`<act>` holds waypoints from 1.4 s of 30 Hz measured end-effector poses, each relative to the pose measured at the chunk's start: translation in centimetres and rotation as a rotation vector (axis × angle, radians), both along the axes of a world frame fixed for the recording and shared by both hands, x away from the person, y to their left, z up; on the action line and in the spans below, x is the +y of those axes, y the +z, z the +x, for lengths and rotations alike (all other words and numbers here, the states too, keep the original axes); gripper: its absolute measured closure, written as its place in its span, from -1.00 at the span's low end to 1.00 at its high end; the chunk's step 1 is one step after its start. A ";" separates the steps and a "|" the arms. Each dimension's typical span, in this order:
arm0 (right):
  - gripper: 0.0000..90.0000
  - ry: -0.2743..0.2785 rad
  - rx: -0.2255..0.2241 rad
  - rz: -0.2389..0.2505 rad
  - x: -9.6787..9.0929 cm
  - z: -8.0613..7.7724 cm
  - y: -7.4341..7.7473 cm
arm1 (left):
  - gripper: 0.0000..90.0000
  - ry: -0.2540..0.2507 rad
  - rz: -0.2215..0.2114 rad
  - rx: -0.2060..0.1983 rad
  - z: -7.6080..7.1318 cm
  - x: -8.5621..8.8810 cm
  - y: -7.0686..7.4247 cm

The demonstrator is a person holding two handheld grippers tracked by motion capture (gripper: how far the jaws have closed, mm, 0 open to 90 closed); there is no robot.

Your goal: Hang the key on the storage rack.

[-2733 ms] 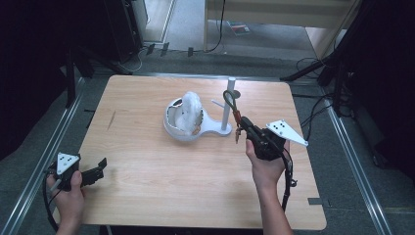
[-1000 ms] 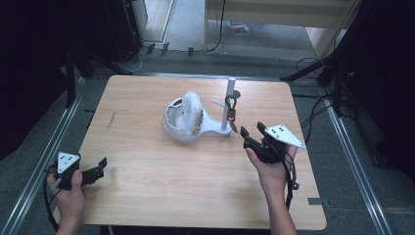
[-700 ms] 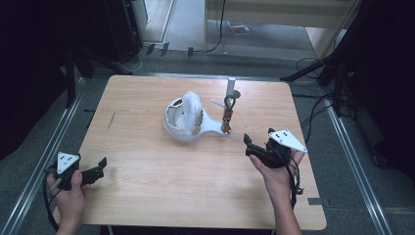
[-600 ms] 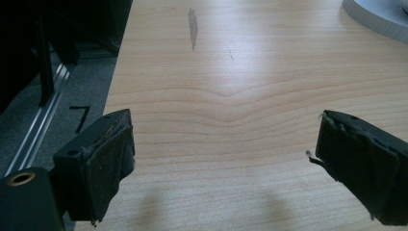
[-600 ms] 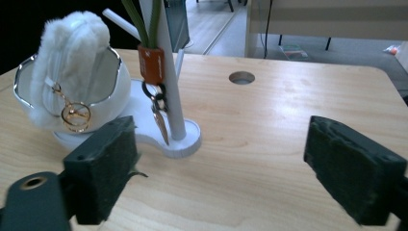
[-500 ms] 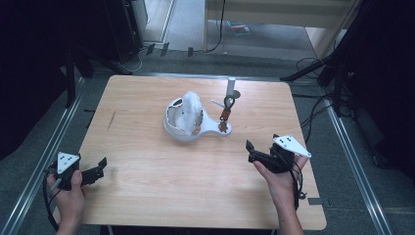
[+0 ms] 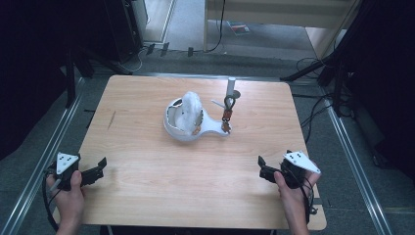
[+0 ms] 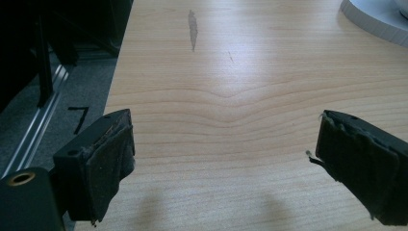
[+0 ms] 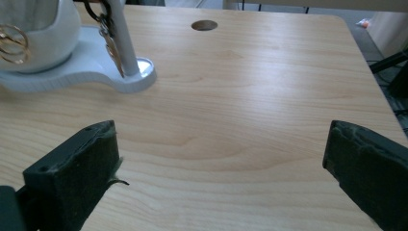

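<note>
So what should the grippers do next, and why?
Probably nothing more than rest. Both the left gripper and right gripper sit open, holding nothing, near the table's front edge, far from the white stand. The key ring hangs on its post, so the job looks finished.

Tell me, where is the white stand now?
In the high view, the white stand sits on the table slightly behind centre, far ahead of both grippers.

The left gripper (image 7: pixel 100 169) sits at the near left corner of the surface (image 7: pixel 161 181), jaws spread wide, held by the left hand (image 7: pixel 68 188). The right gripper (image 7: pixel 262 169), in the right hand (image 7: pixel 288 183) near the surface's near right corner, also gapes with nothing between its 2 jaws.
</note>
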State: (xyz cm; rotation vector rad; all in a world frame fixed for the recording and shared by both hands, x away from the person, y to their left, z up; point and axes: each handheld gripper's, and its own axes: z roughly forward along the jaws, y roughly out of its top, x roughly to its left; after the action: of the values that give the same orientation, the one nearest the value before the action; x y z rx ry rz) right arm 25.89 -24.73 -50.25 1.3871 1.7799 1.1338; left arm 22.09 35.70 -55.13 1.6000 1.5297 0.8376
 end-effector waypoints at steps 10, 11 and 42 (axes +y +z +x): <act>-1.00 -0.054 0.030 0.014 -3.4 -1.1 -1.3 | -0.85 -0.001 0.002 0.001 0.0 0.0 0.0; -1.00 -0.061 0.031 0.011 -3.8 -1.3 -1.5 | -0.84 0.000 0.000 -0.002 0.0 0.0 0.0; -1.00 -0.190 0.061 0.046 -11.3 -5.0 -3.9 | -0.85 0.002 -0.002 -0.001 0.0 0.0 0.0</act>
State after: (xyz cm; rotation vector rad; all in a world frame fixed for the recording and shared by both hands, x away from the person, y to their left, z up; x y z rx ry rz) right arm 20.86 -36.03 -54.19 1.5960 1.6326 1.0469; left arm 22.06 35.69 -55.13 1.5963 1.5320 0.8372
